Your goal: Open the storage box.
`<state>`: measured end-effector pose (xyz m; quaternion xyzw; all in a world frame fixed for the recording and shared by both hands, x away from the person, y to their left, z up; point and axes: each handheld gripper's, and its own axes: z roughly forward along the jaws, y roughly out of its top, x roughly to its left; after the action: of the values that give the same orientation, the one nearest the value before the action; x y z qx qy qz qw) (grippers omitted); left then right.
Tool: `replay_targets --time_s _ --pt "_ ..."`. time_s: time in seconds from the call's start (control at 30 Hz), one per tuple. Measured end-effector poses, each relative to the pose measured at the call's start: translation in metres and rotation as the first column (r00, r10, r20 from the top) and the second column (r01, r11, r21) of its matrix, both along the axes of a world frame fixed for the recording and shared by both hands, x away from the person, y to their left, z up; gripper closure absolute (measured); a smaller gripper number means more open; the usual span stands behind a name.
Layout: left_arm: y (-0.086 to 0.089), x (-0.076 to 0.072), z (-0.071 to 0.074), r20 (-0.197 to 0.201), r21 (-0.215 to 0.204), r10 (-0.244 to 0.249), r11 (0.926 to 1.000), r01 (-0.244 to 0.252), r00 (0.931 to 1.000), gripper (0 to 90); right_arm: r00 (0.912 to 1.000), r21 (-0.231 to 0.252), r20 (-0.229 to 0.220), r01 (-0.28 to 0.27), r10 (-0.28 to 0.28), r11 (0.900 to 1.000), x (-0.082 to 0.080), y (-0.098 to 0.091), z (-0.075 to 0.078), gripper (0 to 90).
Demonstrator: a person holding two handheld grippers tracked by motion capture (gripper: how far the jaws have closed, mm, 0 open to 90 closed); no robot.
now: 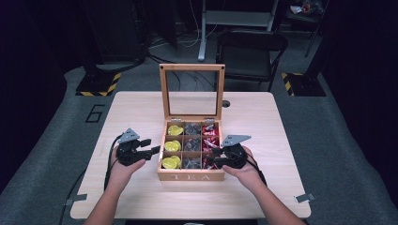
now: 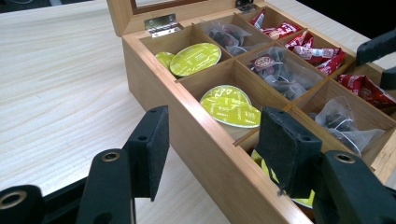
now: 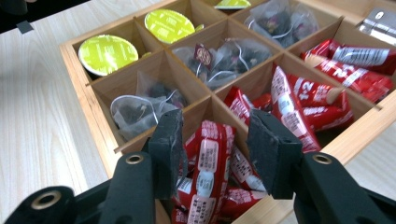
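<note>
Right claw [image 3: 212,156]: jaws part-open, straddling an upright red sachet [image 3: 208,170] in the near right compartment of the tea box [image 1: 190,177]; pads look just clear of it, no squeeze visible. More red sachets are packed round it and in the two compartments behind.

Left claw [image 2: 212,151]: part-open, holding nothing; one jaw outside the box's left wall, the other over the near compartment of yellow capsules [image 2: 231,105].

Middle column holds mesh tea bags [image 3: 140,105]. Lid [image 1: 192,91] stands upright at the back. Box sits mid-bench [image 1: 263,112].

Handling, judged: sachet is light, thin, soft foil, probably slick and easily crumpled; neighbours may drag up with it. Best hold is across the flat faces near the top edge, gentle pressure, straight lift. The left claw could steady the box wall if it shifts.
</note>
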<state>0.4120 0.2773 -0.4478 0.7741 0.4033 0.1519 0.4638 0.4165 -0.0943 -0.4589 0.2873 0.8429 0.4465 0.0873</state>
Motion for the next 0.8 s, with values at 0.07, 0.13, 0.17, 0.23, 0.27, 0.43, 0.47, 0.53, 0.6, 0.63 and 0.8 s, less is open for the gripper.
replay_targets --time_s 0.07,0.13,0.17,0.23,0.27,0.43,0.47,0.53,0.6,0.63,0.8 --pt "-0.001 0.000 -0.001 0.009 0.000 0.006 1.0000 -0.006 0.9999 43.8 1.0000 0.001 -0.001 0.009 -0.009 1.0000 -0.001 0.000 -0.003 54.7" --pt "-0.001 0.000 0.000 0.003 0.006 0.000 1.0000 0.000 1.0000 43.7 1.0000 0.006 -0.002 0.008 -0.008 1.0000 -0.002 0.001 -0.004 54.6" --pt "-0.001 0.000 -0.001 0.013 0.002 0.010 0.9999 -0.010 0.9999 43.6 1.0000 0.006 -0.005 0.008 -0.007 1.0000 -0.002 0.001 -0.005 54.7" --pt "0.000 0.000 0.000 0.006 0.004 0.005 1.0000 -0.005 1.0000 43.5 0.9998 0.003 -0.015 0.011 -0.011 0.9999 -0.003 0.002 -0.006 54.9" --pt "0.000 0.000 0.000 0.003 0.003 0.003 1.0000 -0.003 1.0000 43.5 0.9998 0.001 -0.016 0.010 -0.010 0.9999 -0.003 0.003 -0.007 54.9" --pt "0.000 -0.001 0.000 0.005 -0.005 0.005 1.0000 -0.005 1.0000 43.4 0.9999 -0.008 -0.012 0.004 -0.004 1.0000 -0.002 0.006 -0.010 54.9" --pt "0.000 -0.001 0.000 0.007 -0.006 0.004 1.0000 -0.004 1.0000 43.3 0.9999 -0.012 -0.015 0.002 -0.002 0.9999 -0.002 0.006 -0.011 54.9" --pt "0.001 -0.001 0.001 0.008 -0.005 0.001 1.0000 -0.001 1.0000 43.4 0.9998 -0.014 -0.020 -0.001 0.001 0.9999 -0.001 0.006 -0.012 55.0" --pt "0.000 -0.001 0.000 0.013 -0.013 0.011 0.9999 -0.010 0.9999 43.3 0.9997 -0.011 -0.024 0.004 -0.004 0.9999 0.000 0.008 -0.013 55.2" --pt "0.000 -0.001 0.001 0.011 -0.012 0.010 0.9999 -0.010 0.9999 43.3 0.9996 -0.014 -0.028 0.005 -0.005 0.9999 -0.001 0.008 -0.014 55.3" --pt "0.000 -0.001 0.001 0.012 -0.011 0.010 0.9999 -0.010 0.9999 43.3 0.9996 -0.024 -0.030 -0.003 0.003 0.9997 0.000 0.012 -0.016 57.5"
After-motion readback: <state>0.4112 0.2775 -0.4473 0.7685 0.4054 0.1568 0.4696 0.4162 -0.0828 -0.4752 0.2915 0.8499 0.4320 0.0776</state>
